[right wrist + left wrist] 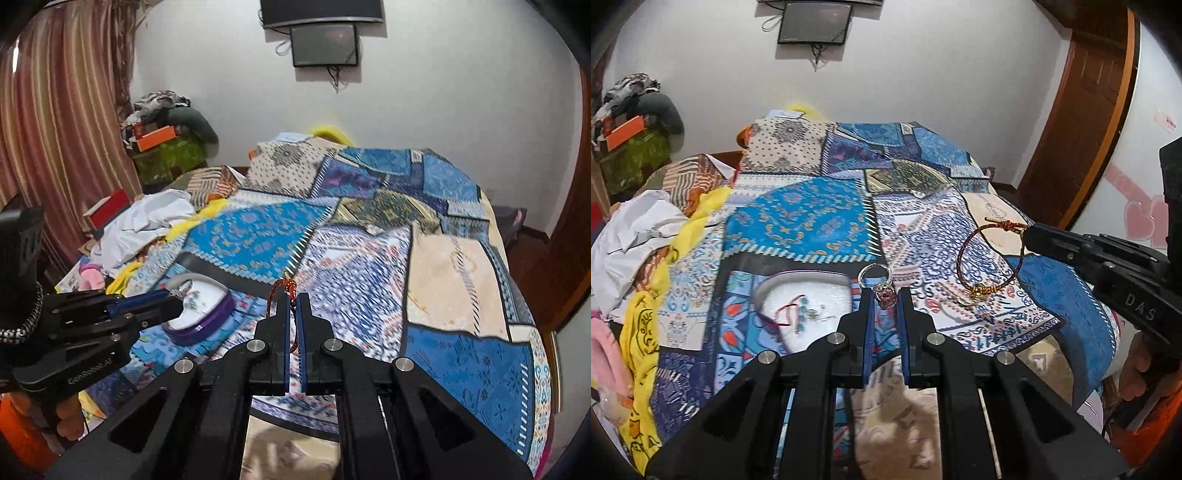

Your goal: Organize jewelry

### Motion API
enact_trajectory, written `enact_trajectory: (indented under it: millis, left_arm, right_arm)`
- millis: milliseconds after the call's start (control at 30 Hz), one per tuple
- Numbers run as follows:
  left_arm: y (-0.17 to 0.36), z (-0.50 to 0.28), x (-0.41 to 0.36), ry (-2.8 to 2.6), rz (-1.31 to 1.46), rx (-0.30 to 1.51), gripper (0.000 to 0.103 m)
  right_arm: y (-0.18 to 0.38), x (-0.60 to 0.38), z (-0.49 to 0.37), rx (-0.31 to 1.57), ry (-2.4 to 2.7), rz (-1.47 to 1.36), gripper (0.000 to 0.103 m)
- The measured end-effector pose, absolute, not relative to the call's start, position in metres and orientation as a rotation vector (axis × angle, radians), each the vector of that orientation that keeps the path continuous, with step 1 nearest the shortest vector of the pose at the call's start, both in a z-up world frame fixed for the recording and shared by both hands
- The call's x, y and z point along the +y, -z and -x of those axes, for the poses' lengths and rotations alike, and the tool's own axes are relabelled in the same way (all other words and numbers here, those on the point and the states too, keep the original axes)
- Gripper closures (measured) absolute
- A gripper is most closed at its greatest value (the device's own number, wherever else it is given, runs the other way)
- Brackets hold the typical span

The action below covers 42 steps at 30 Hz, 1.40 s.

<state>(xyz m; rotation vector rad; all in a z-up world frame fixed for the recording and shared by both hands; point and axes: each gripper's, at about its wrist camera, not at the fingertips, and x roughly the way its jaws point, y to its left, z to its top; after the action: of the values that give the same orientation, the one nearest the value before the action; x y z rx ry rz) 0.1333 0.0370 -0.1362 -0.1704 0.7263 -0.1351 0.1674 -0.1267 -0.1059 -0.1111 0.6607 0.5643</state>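
Note:
My left gripper [885, 295] is shut on a silver ring with a dark red stone [885, 299], held just right of a white jewelry box with a purple rim [805, 274] that has small pieces inside. In the right wrist view the ring [181, 286] hangs over that box [207, 325] at the left gripper's [177, 299] tip. My right gripper [294, 297] is shut on a red-and-gold cord bracelet [289, 284]. From the left wrist view the bracelet [984, 290] dangles as a loop from the right gripper [1028, 234], above the patterned blue bedspread [812, 218].
A heap of white and yellow clothes [639, 236] lies along the bed's left side. Striped curtains [55, 129] and a cluttered stand [166, 147] are at the far left, a wooden door [1082, 110] at the right. A hand [68, 421] grips the left handle.

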Motion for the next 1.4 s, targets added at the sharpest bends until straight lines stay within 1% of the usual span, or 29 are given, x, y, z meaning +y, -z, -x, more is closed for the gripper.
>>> enact_trajectory:
  millis: [333, 633, 1167, 1400]
  left_arm:
    - [0.123, -0.113, 0.074, 0.065, 0.182, 0.678, 0.092]
    - [0.127, -0.108, 0.1, 0.027, 0.201, 0.67, 0.092]
    - [0.155, -0.131, 0.114, 0.016, 0.223, 0.72, 0.092]
    - [0.166, -0.146, 0.116, 0.034, 0.245, 0.747, 0.092]
  right_arm:
    - [0.096, -0.083, -0.16, 0.634, -0.65, 0.126, 0.1]
    - [0.101, -0.048, -0.157, 0.645, -0.721, 0.149, 0.1]
    - [0.16, -0.007, -0.191, 0.826, -0.746, 0.198, 0.1]
    - [0.165, -0.009, -0.203, 0.862, -0.71, 0.188, 0.1]
